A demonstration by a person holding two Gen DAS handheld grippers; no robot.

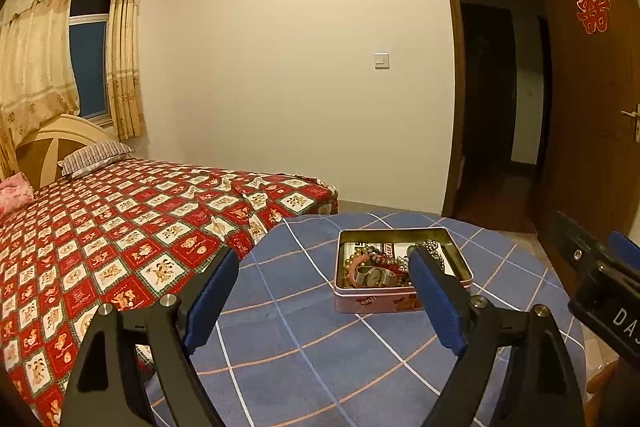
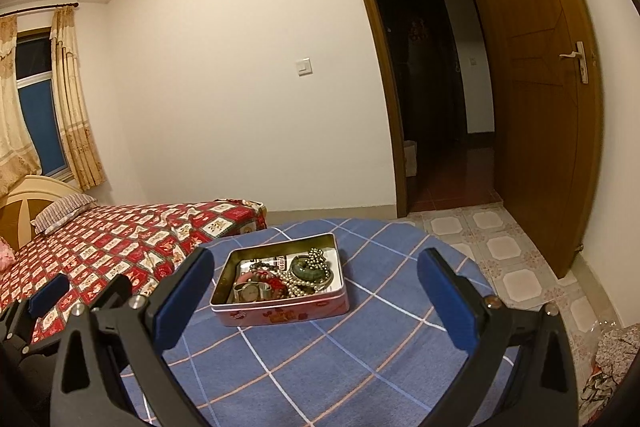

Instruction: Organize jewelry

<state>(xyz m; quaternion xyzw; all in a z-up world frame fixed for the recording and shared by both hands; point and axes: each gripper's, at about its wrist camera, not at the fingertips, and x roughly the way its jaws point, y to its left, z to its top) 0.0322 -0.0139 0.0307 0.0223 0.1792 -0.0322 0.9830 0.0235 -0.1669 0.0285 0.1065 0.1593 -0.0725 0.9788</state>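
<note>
An open pink tin (image 1: 376, 301) (image 2: 280, 315) stands on a round table with a blue checked cloth (image 1: 304, 351) (image 2: 360, 343). It holds a wristwatch (image 1: 370, 275) (image 2: 250, 291), a green bangle (image 2: 306, 268), bead necklaces (image 2: 298, 287) and a pink bracelet (image 1: 354, 264). My left gripper (image 1: 324, 263) is open and empty, held above the table in front of the tin. My right gripper (image 2: 316, 267) is open and empty, also short of the tin. Each gripper shows at the edge of the other's view.
A bed with a red patterned quilt (image 1: 120, 227) (image 2: 120, 231) stands left of the table. An open brown door (image 2: 540, 87) and a dark doorway (image 1: 496, 87) are at the right. Tiled floor (image 2: 504, 247) lies beyond the table.
</note>
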